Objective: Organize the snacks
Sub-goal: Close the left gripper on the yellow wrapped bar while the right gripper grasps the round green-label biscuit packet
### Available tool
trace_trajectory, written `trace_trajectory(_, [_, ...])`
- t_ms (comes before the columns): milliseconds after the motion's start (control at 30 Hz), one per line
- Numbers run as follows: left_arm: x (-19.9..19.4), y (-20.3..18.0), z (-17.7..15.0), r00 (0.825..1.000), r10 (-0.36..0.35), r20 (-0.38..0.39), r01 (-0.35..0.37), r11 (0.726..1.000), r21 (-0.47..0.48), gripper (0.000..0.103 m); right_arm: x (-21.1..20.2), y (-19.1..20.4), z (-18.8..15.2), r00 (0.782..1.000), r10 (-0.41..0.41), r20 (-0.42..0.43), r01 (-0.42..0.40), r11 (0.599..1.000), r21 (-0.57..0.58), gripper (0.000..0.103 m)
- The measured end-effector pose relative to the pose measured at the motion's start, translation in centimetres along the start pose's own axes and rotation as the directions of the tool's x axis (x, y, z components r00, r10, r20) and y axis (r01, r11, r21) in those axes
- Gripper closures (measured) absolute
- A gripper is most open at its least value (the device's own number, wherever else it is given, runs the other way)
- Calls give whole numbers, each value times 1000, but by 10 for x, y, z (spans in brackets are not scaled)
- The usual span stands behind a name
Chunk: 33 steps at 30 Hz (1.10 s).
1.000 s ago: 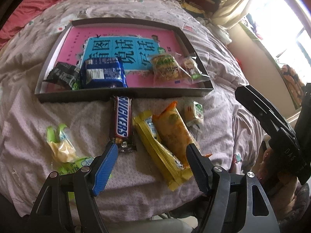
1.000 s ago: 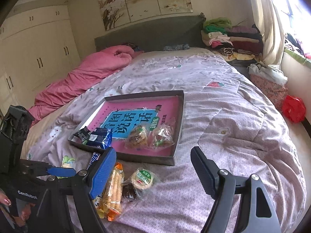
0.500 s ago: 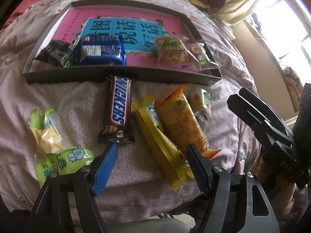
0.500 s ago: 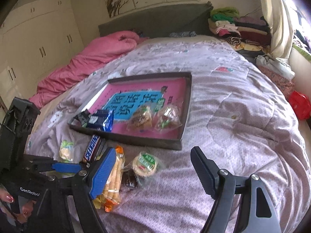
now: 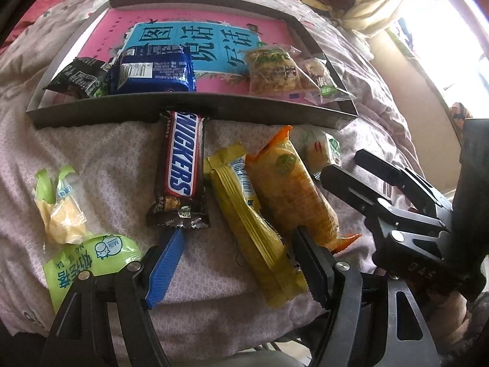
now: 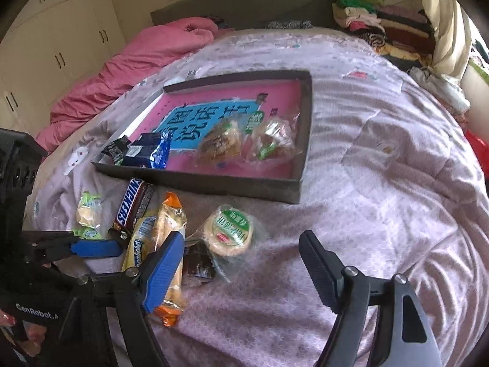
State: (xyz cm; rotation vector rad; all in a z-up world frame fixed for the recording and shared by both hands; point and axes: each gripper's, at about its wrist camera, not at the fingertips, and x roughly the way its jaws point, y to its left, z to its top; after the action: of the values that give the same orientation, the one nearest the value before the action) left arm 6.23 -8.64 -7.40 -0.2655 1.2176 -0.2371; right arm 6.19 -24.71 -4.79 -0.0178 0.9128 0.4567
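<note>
1. Black-and-blue jaws of left gripper (image 5: 235, 263) wide apart, empty, low over the yellow bar (image 5: 253, 229); right gripper (image 6: 244, 263) also spread, holding nothing.
2. Loose on the quilt (image 6: 382, 214), still to sort: yellow bar, orange pack (image 5: 293, 192), Snickers (image 5: 181, 162), round cake (image 6: 229, 229), two green-wrapped sweets (image 5: 58, 208).
3. Tray (image 5: 195, 108) beyond holds four packs already; judged under halfway.

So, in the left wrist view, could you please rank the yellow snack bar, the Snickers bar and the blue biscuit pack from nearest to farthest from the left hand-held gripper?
1. Yellow snack bar: between the fingers of the left hand-held gripper.
2. Snickers bar: just ahead, on the bedspread.
3. Blue biscuit pack: farthest, inside the tray.
</note>
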Motion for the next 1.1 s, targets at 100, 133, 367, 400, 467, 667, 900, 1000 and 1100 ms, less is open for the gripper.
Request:
trace_trajectory(100, [2,0,0,1000,3,1,-3,1000,2,29,5,2,-1,1000,-12,-11,12,1000,-11,29])
trace_trajectory(133, [3,0,0,1000,4,1,-4,1000,3,29,6,2,-1,1000,-13,-11,13,1000,-14,30])
trace_trajectory(367, [6,-2,0,1000,16,12,-16,1000,3,29,16,5,-2,1000,-4,-26,3,1000,-19,35])
trace_trajectory(400, [7,-3,0,1000,17,14,-17,1000,5,31,17,5,-2,1000,-1,-25,1,1000,-21,36])
trace_trajectory(467, [7,-3,0,1000,18,16,-18,1000,7,31,19,5,-1,1000,9,-25,-10,1000,-18,39])
trace_trajectory(667, [7,-11,-1,1000,-14,9,13,999,32,56,25,2,1,997,69,-35,-69,998,8,51])
trace_trajectory(900, [10,-10,1,998,-59,2,59,998,14,62,13,-8,-2,999,46,-21,-45,998,42,53])
trace_trajectory(1000, [13,-14,1,999,-53,2,53,998,31,63,9,-15,-1,999,39,-10,-38,997,66,53])
trace_trajectory(1100, [18,-11,3,999,-51,-4,51,998,21,65,7,-16,-1,999,37,-4,-37,997,72,53])
